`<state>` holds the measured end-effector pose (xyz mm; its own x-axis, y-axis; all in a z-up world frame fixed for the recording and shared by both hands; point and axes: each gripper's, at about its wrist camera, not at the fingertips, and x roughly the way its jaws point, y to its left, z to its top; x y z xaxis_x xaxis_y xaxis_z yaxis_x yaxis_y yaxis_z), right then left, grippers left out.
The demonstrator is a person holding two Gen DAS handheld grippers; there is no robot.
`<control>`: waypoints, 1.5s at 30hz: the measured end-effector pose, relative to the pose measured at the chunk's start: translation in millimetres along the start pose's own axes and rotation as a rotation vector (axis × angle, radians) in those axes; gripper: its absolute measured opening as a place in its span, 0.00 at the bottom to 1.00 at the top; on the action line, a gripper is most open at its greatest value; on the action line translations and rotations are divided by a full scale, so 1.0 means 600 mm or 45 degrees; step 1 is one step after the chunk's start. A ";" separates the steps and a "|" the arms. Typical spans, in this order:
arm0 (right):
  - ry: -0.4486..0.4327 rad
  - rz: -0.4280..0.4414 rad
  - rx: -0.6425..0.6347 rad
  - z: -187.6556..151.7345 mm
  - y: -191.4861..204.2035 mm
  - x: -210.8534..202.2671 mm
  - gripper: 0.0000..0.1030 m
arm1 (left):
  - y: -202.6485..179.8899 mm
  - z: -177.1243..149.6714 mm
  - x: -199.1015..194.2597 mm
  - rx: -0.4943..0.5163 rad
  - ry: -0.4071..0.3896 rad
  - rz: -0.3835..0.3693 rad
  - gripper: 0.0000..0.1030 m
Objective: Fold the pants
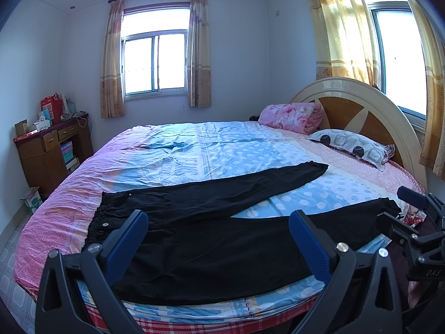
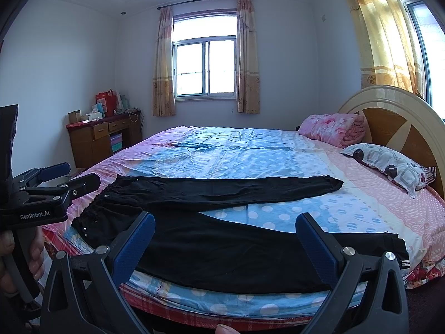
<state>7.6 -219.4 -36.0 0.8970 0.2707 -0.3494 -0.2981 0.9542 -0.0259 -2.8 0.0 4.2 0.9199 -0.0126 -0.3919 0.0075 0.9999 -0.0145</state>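
Black pants lie spread flat near the front edge of the bed, waistband at the left, two legs fanned apart toward the headboard side. My left gripper hovers open over the near leg, above the cloth, with nothing between its blue pads. My right gripper is open too, held over the same near leg. The left gripper's body shows at the left of the right wrist view; the right gripper's body shows at the right of the left wrist view.
A folded pink quilt and a patterned pillow lie by the round headboard. A cluttered wooden desk stands against the left wall. Windows with curtains are behind. A person's hand grips the left handle.
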 end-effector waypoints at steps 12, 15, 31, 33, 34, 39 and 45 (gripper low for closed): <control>0.003 0.001 -0.005 -0.002 0.003 0.001 0.99 | 0.000 0.000 0.000 0.002 0.002 -0.002 1.00; 0.005 0.001 -0.005 -0.002 0.002 0.001 0.99 | 0.000 -0.003 0.001 0.000 0.006 -0.001 1.00; 0.025 -0.001 -0.013 -0.007 0.001 0.009 0.99 | 0.004 -0.016 0.018 0.002 0.033 0.002 1.00; 0.039 -0.003 -0.018 -0.010 0.000 0.015 0.99 | 0.004 -0.019 0.026 0.000 0.049 0.000 1.00; 0.046 -0.004 -0.017 -0.010 0.000 0.019 0.99 | 0.004 -0.023 0.032 0.002 0.060 -0.004 1.00; 0.084 -0.011 -0.013 -0.025 -0.015 0.040 0.99 | 0.015 -0.042 0.069 0.015 0.115 -0.009 1.00; 0.144 -0.028 -0.008 -0.052 -0.041 0.080 0.99 | 0.117 -0.077 0.160 -0.025 0.213 0.160 1.00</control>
<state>47.7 -233.8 -81.1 0.8607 0.2337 -0.4523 -0.2813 0.9588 -0.0400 68.3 68.6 -76.8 0.8351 0.1089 -0.5393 -0.1122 0.9933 0.0269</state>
